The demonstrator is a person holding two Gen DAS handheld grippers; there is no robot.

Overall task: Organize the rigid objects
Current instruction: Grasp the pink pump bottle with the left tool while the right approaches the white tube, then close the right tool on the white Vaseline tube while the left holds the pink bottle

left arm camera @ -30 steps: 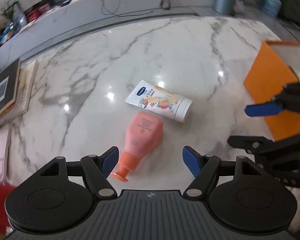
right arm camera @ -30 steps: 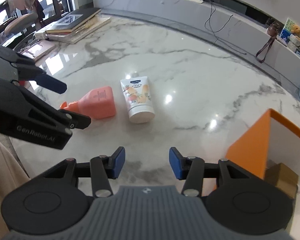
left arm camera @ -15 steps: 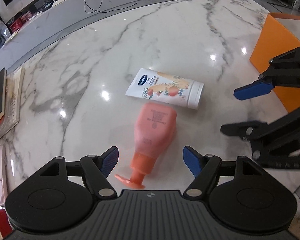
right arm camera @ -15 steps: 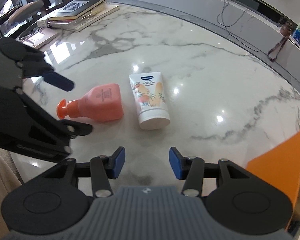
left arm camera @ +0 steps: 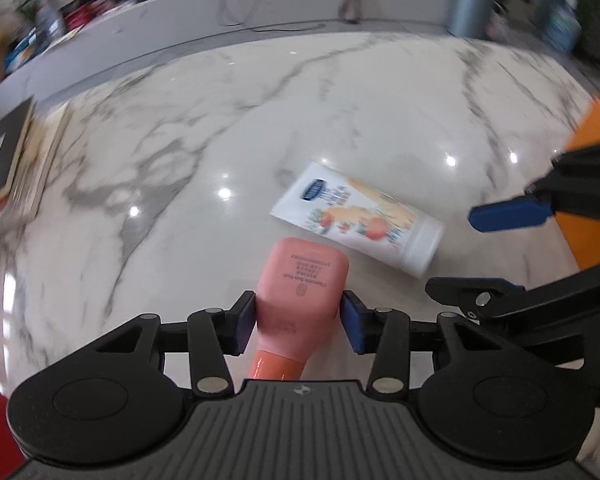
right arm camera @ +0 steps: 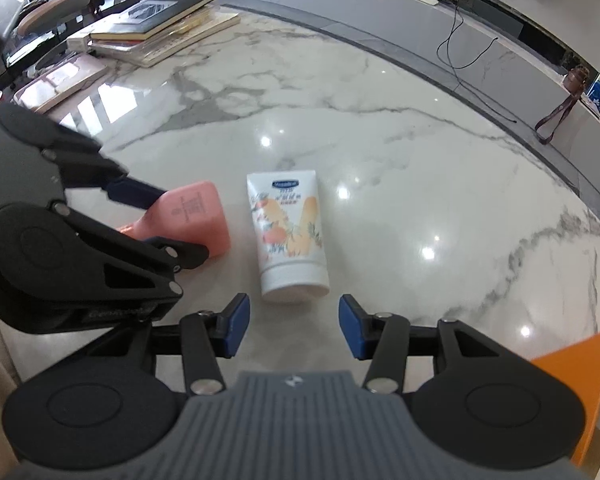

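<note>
The left gripper (left arm camera: 299,322) is closing its fingers on the pink bottle (left arm camera: 302,294) lying low in the frame on the worktop (left arm camera: 260,120), so it may be slipping out, while the right gripper (right arm camera: 294,326) is waiting open before the white tube (right arm camera: 288,232).

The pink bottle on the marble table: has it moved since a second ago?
No. The pink bottle still lies just left of the white tube, same gap; only the left gripper has come down, its jaws closing around it.
</note>
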